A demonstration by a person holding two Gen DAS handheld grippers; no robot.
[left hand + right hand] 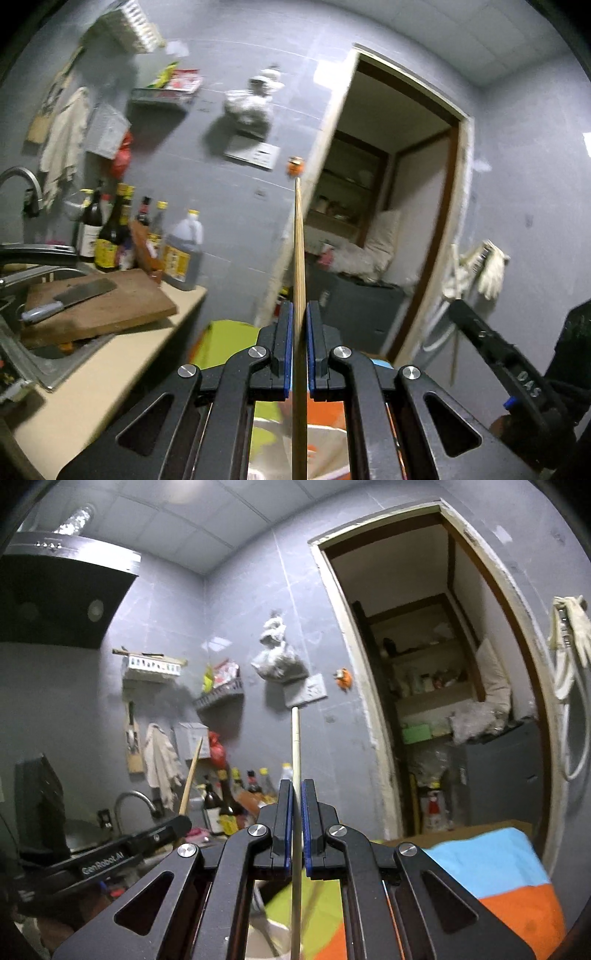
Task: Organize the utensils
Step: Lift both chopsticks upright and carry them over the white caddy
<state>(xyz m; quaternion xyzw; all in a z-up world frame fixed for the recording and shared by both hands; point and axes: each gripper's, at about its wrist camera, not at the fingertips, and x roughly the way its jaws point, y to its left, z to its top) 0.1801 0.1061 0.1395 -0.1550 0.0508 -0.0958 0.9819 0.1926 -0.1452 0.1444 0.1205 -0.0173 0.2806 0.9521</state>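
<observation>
- A brown chopstick (300, 258) is clamped in the left gripper (299, 317), pointing toward the doorway (399, 206).
- A pale chopstick (295, 753) is clamped in the right gripper (294, 794).
- A cleaver (70, 295) on a cutting board (122, 306) is shown only in the left view.

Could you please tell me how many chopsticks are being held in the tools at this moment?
2: a brown chopstick clamped in the left tool, and a pale chopstick clamped in the right tool. Others may lie out of view.
</observation>
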